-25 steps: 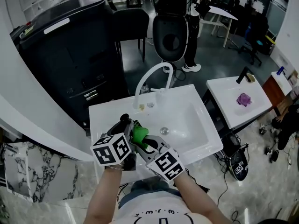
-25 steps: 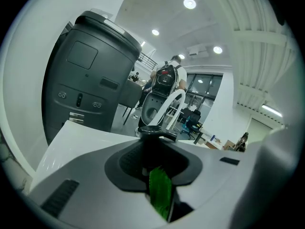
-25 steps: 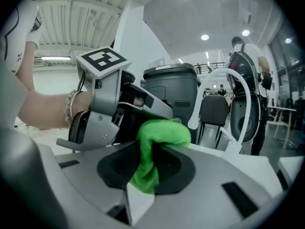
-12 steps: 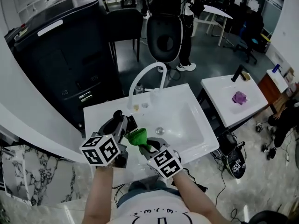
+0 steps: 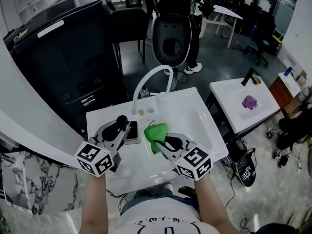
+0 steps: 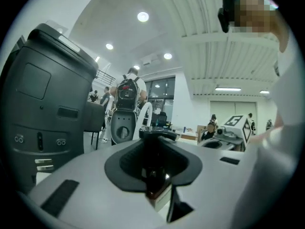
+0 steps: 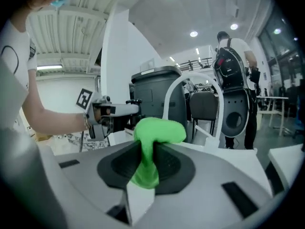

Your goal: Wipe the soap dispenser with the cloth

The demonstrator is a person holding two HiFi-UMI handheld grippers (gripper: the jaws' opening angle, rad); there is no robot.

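The soap dispenser [image 5: 128, 131] is a dark bottle with a black pump head, and my left gripper [image 5: 122, 128] is shut on it above the left counter of the white sink [image 5: 201, 130]. In the left gripper view the dispenser [image 6: 155, 149] stands between the jaws of the left gripper [image 6: 155, 173], pump on top. My right gripper [image 5: 164, 141] is shut on a bright green cloth [image 5: 156, 130], which hangs bunched a short way right of the dispenser, apart from it. In the right gripper view the cloth [image 7: 153, 136] fills the grip of the right gripper [image 7: 147, 162], and the left gripper [image 7: 106, 115] shows beyond.
A white arched faucet [image 5: 152, 78] rises behind the basin. A large dark machine [image 5: 63, 48] stands at the back left. A black chair [image 5: 171, 40] and a standing person are behind the sink. A second sink [image 5: 243, 112] at right carries a purple cloth [image 5: 250, 102].
The two grippers have drawn apart: the right one moved right with the green cloth, off the dispenser. The left one shifted left, rose a little and rolled with the dispenser.
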